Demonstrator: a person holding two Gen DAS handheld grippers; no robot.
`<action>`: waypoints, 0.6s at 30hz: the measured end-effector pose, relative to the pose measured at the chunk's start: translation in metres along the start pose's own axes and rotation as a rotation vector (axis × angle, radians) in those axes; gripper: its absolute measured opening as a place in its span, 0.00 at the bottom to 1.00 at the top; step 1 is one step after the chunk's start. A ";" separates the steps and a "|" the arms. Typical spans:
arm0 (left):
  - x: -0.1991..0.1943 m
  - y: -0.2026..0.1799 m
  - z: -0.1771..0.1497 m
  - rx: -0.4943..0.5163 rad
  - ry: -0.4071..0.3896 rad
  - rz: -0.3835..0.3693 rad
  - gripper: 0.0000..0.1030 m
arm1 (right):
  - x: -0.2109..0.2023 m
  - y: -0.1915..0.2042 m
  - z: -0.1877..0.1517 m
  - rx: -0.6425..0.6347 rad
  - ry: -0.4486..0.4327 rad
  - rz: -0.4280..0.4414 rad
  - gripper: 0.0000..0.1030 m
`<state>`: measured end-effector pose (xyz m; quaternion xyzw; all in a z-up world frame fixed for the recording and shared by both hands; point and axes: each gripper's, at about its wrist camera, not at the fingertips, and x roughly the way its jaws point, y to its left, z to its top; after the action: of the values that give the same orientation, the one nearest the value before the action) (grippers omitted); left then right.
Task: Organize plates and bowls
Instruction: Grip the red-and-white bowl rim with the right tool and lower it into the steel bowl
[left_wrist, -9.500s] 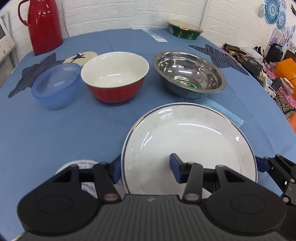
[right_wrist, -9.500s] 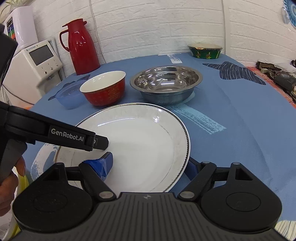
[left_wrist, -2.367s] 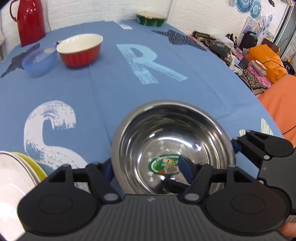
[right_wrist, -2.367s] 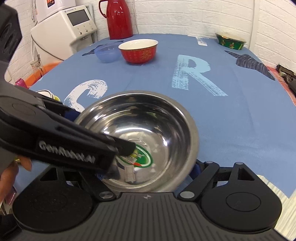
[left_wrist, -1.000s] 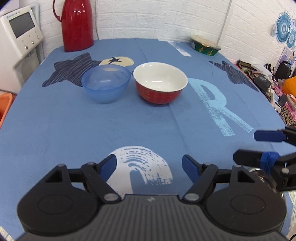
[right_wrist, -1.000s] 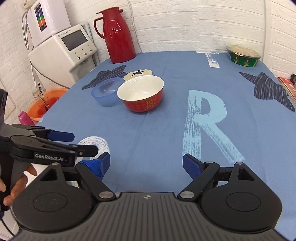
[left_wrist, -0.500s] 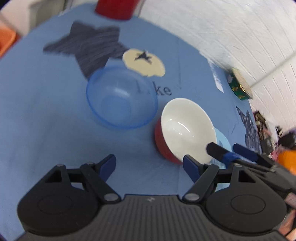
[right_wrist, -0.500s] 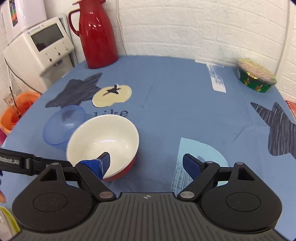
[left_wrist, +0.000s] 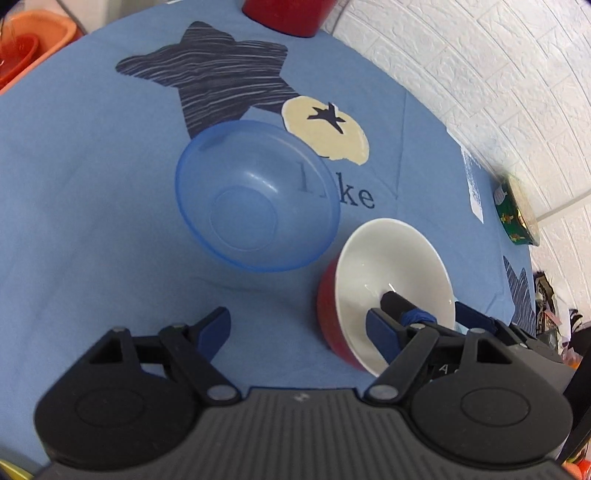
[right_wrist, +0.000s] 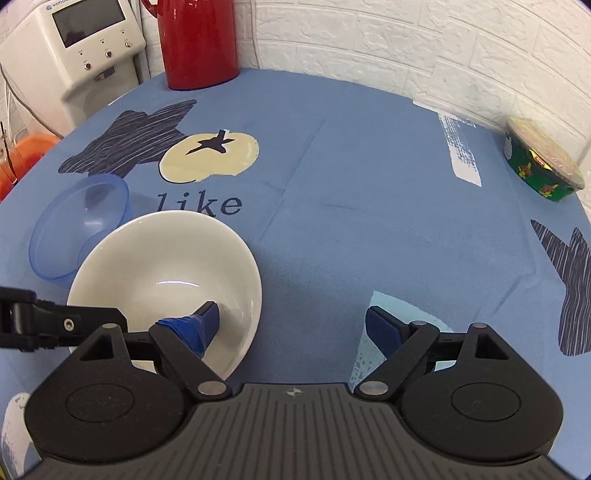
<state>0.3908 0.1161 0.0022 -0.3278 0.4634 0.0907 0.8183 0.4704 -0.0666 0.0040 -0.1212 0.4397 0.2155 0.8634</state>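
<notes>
Two bowls are seen on a round surface (right_wrist: 369, 184) covered by a blue cloth printed with dark stars and the word "like". The red bowl (right_wrist: 166, 273), white inside, is placed at about 8 o'clock in the right wrist view, and the translucent blue bowl (right_wrist: 79, 229) is set just beside it at 9 o'clock; whether the two touch cannot be told.

The right tool (right_wrist: 293, 325) is held wide, its jaws spread apart with nothing clamped. One blue-padded finger (right_wrist: 203, 321) is lowered inside the red bowl, while the other is kept outside over the cloth, so that the near rim is straddled.

The left tool (left_wrist: 299, 328) is likewise held wide and empty. In its own view the blue bowl (left_wrist: 255, 199) is found at 12 o'clock, and the red bowl (left_wrist: 384, 288) at 3 o'clock, where the right tool's finger is seen reaching in.

A red flask (right_wrist: 199, 40) is stood at the far edge at 11 o'clock, beside a white appliance (right_wrist: 77, 44). A green patterned tub (right_wrist: 543, 170) is placed at 2 o'clock, well apart from the bowls.
</notes>
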 end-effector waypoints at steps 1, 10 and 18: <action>-0.001 0.000 -0.003 -0.007 -0.008 -0.005 0.77 | 0.001 0.000 0.001 0.000 0.003 0.004 0.72; 0.002 -0.005 -0.003 -0.011 -0.030 0.001 0.77 | 0.005 -0.002 0.001 0.034 -0.008 0.020 0.74; 0.006 -0.002 0.000 0.004 0.005 -0.079 0.28 | -0.001 0.011 -0.012 -0.024 -0.081 0.171 0.36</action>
<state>0.3949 0.1143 -0.0017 -0.3444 0.4522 0.0565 0.8208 0.4564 -0.0614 -0.0023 -0.0849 0.4106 0.2986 0.8574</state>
